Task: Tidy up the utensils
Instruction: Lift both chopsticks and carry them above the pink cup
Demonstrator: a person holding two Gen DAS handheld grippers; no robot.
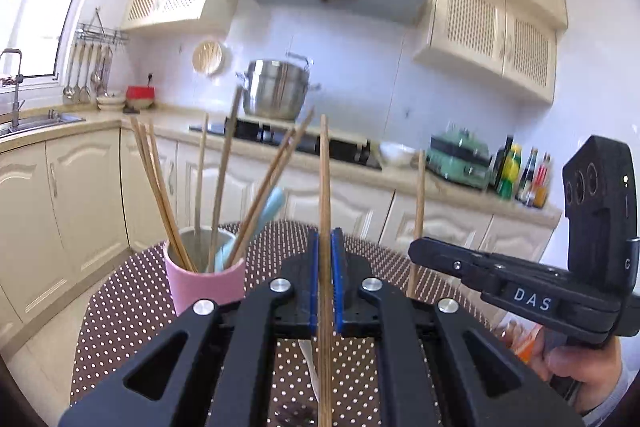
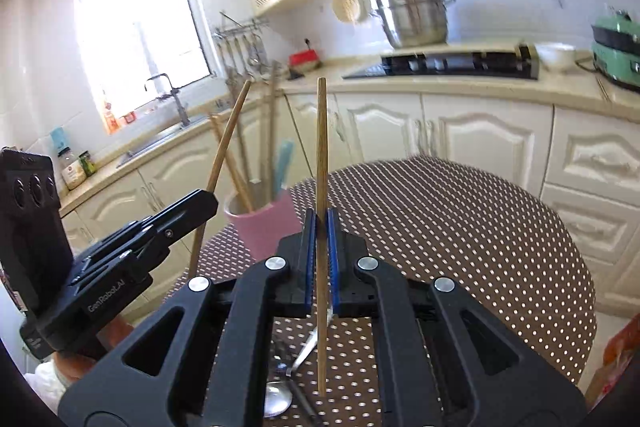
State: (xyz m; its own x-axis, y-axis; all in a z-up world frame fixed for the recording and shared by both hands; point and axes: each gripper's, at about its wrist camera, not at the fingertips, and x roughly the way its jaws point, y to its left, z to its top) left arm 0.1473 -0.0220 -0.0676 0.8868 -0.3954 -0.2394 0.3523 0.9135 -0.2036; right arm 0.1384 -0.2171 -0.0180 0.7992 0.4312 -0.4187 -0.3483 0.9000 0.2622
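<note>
Dotted tablecloth [image 2: 460,227] carries pink cup [image 1: 206,281] of chopsticks; left gripper [image 1: 325,291] and right gripper [image 2: 321,259] each clamp one upright chopstick [image 1: 325,187].

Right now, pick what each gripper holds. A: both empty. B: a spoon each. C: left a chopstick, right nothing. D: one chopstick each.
D: the left gripper is shut on a chopstick and the right gripper on another chopstick, both lifted off the table near the pink cup.
</note>
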